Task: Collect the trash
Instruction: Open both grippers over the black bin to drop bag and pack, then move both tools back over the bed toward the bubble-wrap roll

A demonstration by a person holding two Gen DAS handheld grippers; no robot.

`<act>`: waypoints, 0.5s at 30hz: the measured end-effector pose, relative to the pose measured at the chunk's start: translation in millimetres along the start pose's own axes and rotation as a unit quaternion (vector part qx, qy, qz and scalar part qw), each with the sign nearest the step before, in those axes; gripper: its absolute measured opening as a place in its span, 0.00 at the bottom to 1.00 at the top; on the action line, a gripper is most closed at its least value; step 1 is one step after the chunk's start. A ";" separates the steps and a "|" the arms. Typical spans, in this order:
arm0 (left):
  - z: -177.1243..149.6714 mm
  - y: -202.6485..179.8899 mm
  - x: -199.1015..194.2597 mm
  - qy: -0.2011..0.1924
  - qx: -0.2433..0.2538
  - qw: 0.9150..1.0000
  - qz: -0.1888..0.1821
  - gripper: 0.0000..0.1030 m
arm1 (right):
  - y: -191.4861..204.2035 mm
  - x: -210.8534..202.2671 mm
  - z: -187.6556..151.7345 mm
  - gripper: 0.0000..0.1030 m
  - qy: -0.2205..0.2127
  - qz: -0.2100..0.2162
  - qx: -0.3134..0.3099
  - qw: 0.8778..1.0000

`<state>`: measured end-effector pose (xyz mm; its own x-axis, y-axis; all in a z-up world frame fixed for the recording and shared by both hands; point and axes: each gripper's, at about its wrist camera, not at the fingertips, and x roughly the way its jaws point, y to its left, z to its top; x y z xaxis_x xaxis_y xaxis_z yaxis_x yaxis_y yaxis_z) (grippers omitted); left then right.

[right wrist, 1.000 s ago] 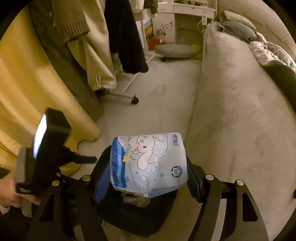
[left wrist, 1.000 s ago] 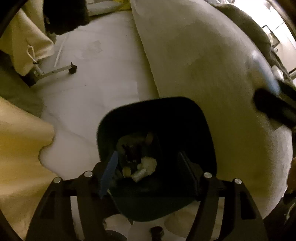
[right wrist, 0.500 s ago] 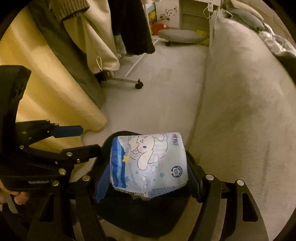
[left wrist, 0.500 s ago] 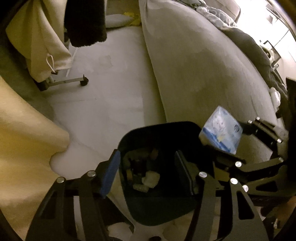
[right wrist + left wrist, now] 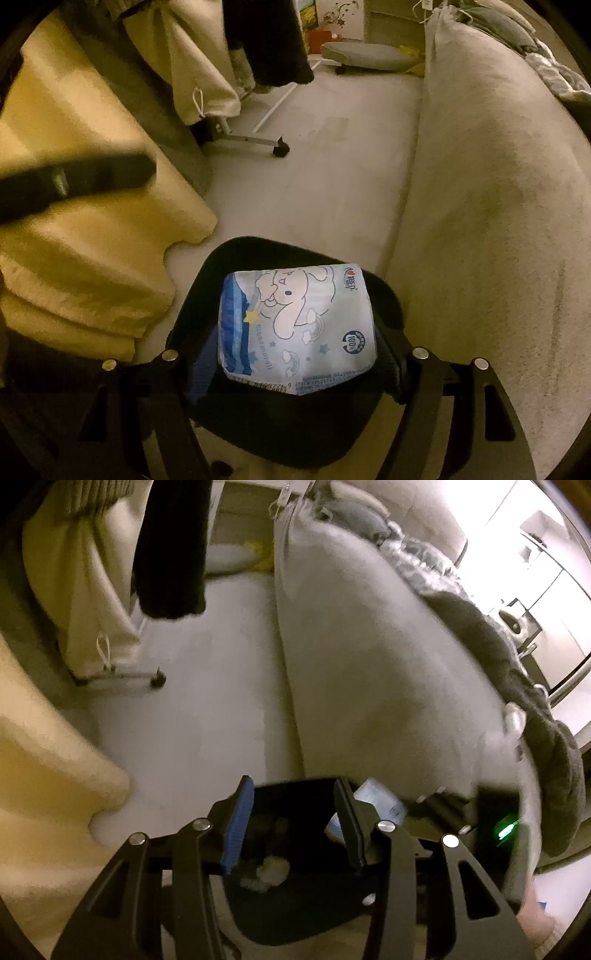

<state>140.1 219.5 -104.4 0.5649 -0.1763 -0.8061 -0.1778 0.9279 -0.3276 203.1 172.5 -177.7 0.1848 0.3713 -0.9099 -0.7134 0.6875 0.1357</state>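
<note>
Now R tongs (image 5: 295,354) angled down over bin (image 5: 280,435), pinching tissue pack (image 5: 295,321); L tongs (image 5: 291,827) narrowing, empty.

I see a pale sofa (image 5: 491,206) along the right | yellow blanket (image 5: 85,236) heaped at left | coats (image 5: 266,40) hanging over a wheeled rack base (image 5: 258,142) | grey floor cushion (image 5: 364,55) far back | grey throw (image 5: 517,686) draped on the sofa
</note>
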 end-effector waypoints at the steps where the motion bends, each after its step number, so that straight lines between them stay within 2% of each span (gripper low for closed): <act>1: 4.4 -4.9 -4.6 -0.012 0.007 1.000 0.003 0.46 | 0.4 -0.1 -1.6 0.76 0.003 0.002 -0.003 1.000; 4: 11.5 -15.1 -11.5 -0.033 0.019 0.999 0.007 0.46 | 1.4 -0.9 -6.8 0.82 0.007 0.005 -0.013 1.000; 9: 22.8 -34.3 -22.5 -0.065 0.025 0.998 -0.008 0.48 | -2.3 -11.2 -8.7 0.89 0.004 0.009 -0.020 1.000; 11: 28.9 -43.2 -27.4 -0.085 0.032 0.996 -0.015 0.53 | -7.7 -17.2 -7.3 0.89 -0.006 0.009 -0.018 1.000; 15: 37.7 -65.8 -38.2 -0.132 0.052 0.989 -0.036 0.56 | -20.9 -38.3 -6.2 0.90 -0.036 0.001 -0.014 0.999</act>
<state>160.6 177.5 -33.4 0.7664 -0.1631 -0.6213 -0.0541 0.9474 -0.3154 206.7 140.1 -148.1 0.2313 0.4172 -0.8789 -0.7324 0.6693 0.1249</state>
